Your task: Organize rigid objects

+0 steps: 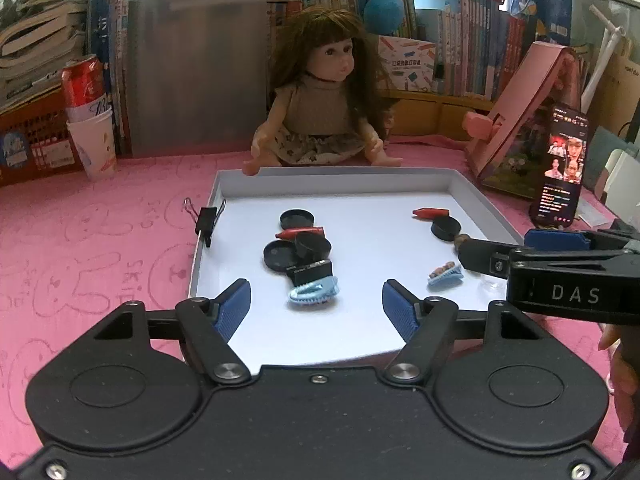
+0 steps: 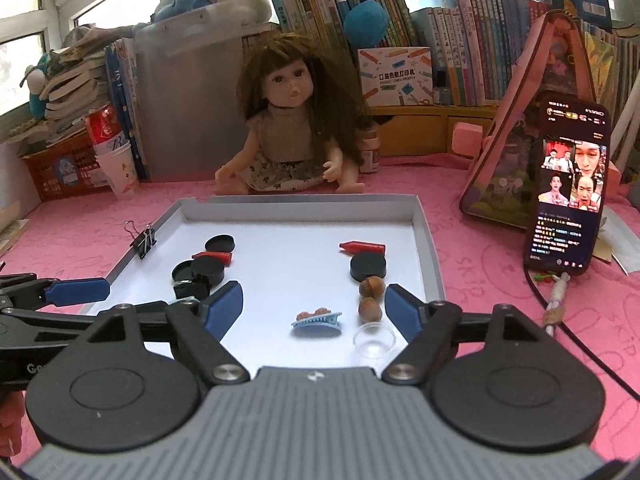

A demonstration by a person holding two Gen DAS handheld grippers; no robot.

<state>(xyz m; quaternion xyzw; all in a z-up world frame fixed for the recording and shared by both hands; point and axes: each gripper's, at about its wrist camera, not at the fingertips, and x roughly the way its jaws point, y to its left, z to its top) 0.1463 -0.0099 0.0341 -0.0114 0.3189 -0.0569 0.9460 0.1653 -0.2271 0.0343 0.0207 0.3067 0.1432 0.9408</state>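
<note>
A white tray point(image 1: 336, 179) point(image 2: 426, 236) lies on the pink cloth. Its left part holds black round caps point(image 1: 297, 218) point(image 2: 207, 271), a red crayon point(image 1: 300, 233) point(image 2: 214, 256), a small black block point(image 1: 312, 271) and a light blue hair clip point(image 1: 314, 293). Its right part holds another red crayon point(image 1: 431, 213) point(image 2: 362, 247), a black cap point(image 1: 445, 227) point(image 2: 368, 266), two brown nuts point(image 2: 371, 288), a clear small cup point(image 2: 374, 339) and a blue hair clip point(image 1: 445, 274) point(image 2: 318, 320). My left gripper point(image 1: 316, 307) is open above the near left part. My right gripper point(image 2: 313, 303) is open above the near right part.
A black binder clip point(image 1: 205, 218) point(image 2: 145, 240) grips the tray's left wall. A doll point(image 1: 320, 92) point(image 2: 290, 120) sits behind the tray. A phone point(image 1: 562, 168) point(image 2: 568, 192) leans at the right by a pink case point(image 1: 520, 108). A can in cups point(image 1: 90, 116) stands at the left.
</note>
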